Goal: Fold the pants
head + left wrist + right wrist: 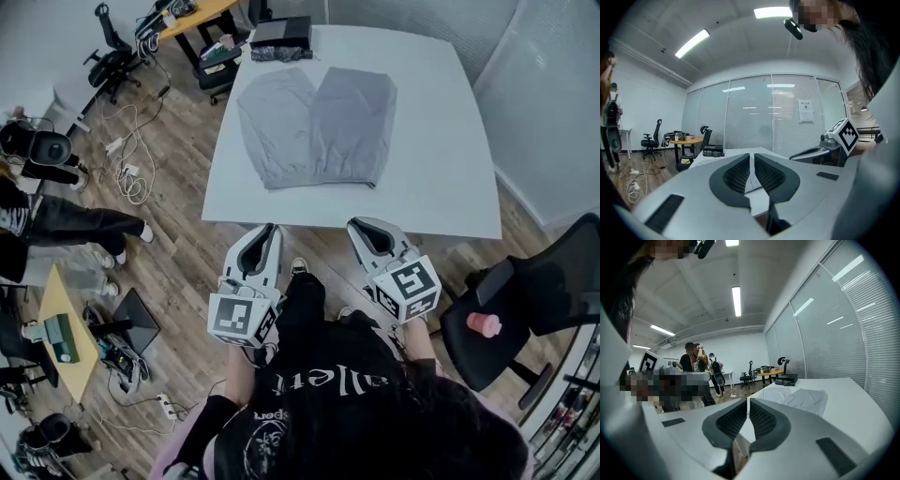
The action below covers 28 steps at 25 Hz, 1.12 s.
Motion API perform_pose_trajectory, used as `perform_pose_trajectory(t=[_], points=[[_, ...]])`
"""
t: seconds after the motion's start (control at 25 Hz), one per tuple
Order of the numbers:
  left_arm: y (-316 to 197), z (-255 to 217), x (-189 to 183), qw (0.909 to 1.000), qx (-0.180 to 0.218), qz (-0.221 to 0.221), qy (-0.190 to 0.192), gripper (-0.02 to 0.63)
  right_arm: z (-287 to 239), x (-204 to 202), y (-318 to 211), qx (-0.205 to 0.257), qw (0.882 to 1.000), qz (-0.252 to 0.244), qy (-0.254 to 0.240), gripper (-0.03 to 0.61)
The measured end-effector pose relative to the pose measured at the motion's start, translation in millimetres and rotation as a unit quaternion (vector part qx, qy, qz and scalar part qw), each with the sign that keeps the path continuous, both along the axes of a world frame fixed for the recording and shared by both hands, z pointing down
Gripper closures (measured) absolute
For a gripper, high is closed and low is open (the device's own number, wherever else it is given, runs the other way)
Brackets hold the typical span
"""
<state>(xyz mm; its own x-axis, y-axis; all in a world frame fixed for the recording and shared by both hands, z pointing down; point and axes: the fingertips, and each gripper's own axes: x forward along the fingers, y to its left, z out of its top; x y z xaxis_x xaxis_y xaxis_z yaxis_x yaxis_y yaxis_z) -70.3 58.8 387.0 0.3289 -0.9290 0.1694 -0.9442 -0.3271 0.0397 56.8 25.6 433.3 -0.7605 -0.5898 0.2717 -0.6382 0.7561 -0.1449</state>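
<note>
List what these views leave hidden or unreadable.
- Right gripper view: the near end of the pants is hidden behind the right gripper.
- Head view: the dark bundle beyond the pants is too small to identify.
- Head view: the pink object on the chair is too small to identify.
- Left gripper view: the print on the notice is too small to read.

We wear a black T-shirt [319, 412] with white lettering and dark trousers [305, 302]. Our left gripper [268, 231] and right gripper [360, 227] have pale grey shells and black ribbed pads [739, 174]. Each carries a cube [242, 319] of black-and-white square markers.
</note>
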Motion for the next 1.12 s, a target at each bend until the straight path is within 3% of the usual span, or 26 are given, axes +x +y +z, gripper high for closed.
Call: perform_pose_trajectory(t=[0.6,1.12], points=[[-108,43,-93,0.9972,-0.061,0.044,-0.002,0.565,17,-95,-97,-0.028,0.999,0.019,0.039,0.546],[-150,86,-131,0.9893,-0.115,0.090,0.000,0.563,36,-125,-129,-0.051,0.995,0.057,0.066,0.546]])
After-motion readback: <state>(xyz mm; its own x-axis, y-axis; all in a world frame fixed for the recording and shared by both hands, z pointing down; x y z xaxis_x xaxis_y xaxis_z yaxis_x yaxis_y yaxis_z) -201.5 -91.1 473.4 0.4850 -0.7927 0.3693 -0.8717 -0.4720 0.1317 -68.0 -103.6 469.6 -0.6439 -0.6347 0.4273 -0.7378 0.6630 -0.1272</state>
